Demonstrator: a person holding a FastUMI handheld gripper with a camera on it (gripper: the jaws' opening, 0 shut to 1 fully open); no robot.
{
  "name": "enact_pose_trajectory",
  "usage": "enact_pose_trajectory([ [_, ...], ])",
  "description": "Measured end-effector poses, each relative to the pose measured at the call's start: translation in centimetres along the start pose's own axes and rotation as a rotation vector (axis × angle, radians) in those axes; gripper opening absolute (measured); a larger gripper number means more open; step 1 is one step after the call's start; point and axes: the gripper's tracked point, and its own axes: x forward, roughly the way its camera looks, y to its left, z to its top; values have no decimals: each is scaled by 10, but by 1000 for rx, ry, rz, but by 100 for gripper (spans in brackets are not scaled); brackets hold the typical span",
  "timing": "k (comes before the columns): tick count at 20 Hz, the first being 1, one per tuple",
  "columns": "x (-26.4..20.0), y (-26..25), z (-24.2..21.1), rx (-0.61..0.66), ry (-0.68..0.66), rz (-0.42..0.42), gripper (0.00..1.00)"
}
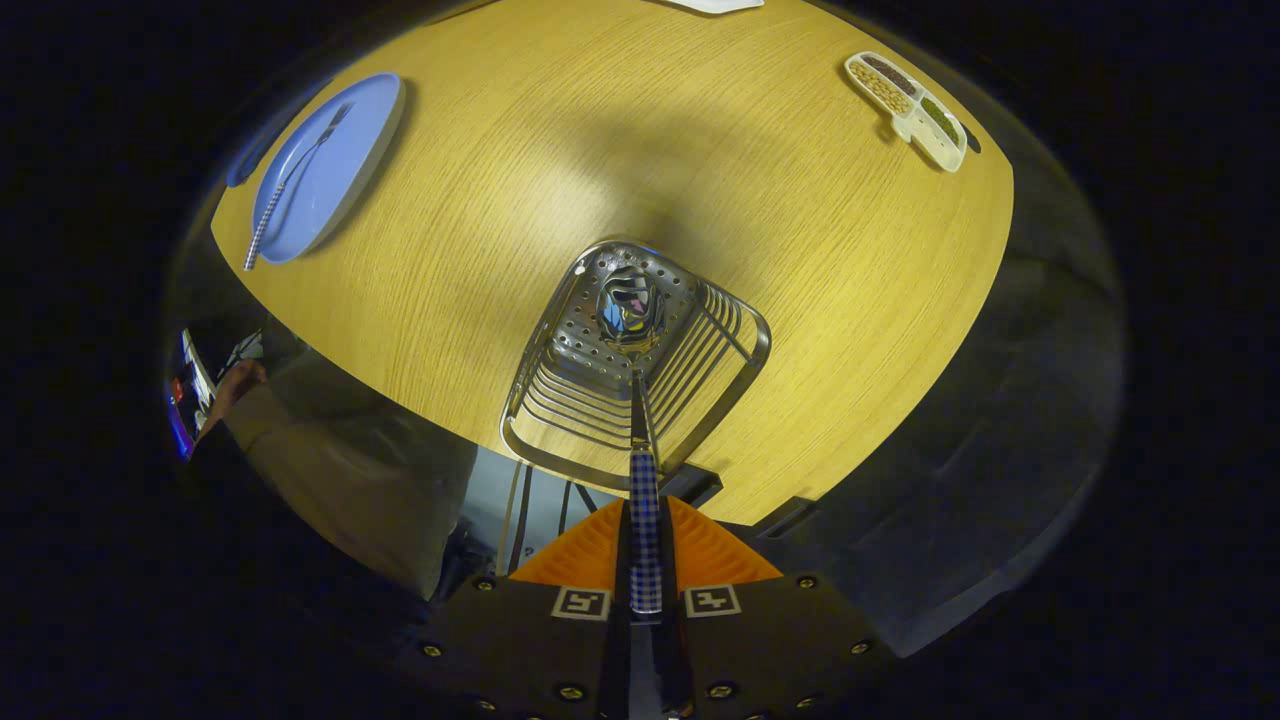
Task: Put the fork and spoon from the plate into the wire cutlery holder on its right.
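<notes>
Spoon with a shiny steel bowl and a blue-and-white checked handle [645,520] is pinched between my gripper [645,545] fingers, which are closed narrow on the handle and press it from both sides. It hangs bowl-down, and the bowl sits inside the silver wire cutlery holder with the perforated metal base [560,340], close to that base; whether it touches I cannot tell. The holder stands near the front edge of the round pale wooden table [750,180], directly ahead of my fingers.

Well apart, across the table beyond the holder, the round blue plate [345,140] carries the fork with a matching checked handle [290,180], lying diagonally with its handle end poking past the plate's rim. A white divided dish of grains or beans [910,100] sits on the far side, out of the way.

By my judgement I am at the drop-in of the spoon. Next I need to part the fingers so the handle comes to lean on the wire rim, then lift straight off without snagging the wires. After that the fork wants collecting; its slim handle low on the plate looks awkward to pinch.
</notes>
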Motion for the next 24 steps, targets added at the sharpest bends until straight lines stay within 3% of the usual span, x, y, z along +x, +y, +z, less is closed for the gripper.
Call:
enact_pose_trajectory([
  [2, -7, -1, 1, 20, -9, 5, 17],
  [5, -22, -7, 1, 55, -62, 4, 37],
  [6, -27, -7, -1, 66, -83, 5, 63],
  [7, -28, -8, -1, 75, -107, -1, 78],
  [8, -34, -9, -2, 91, -136, -7, 100],
  [14, -64, 17, -12, 195, -299, 44, 97],
  [19, -78, 61, -18, 222, -354, 116, 97],
  [24, -78, 87, 0, 197, -393, 95, 97],
])
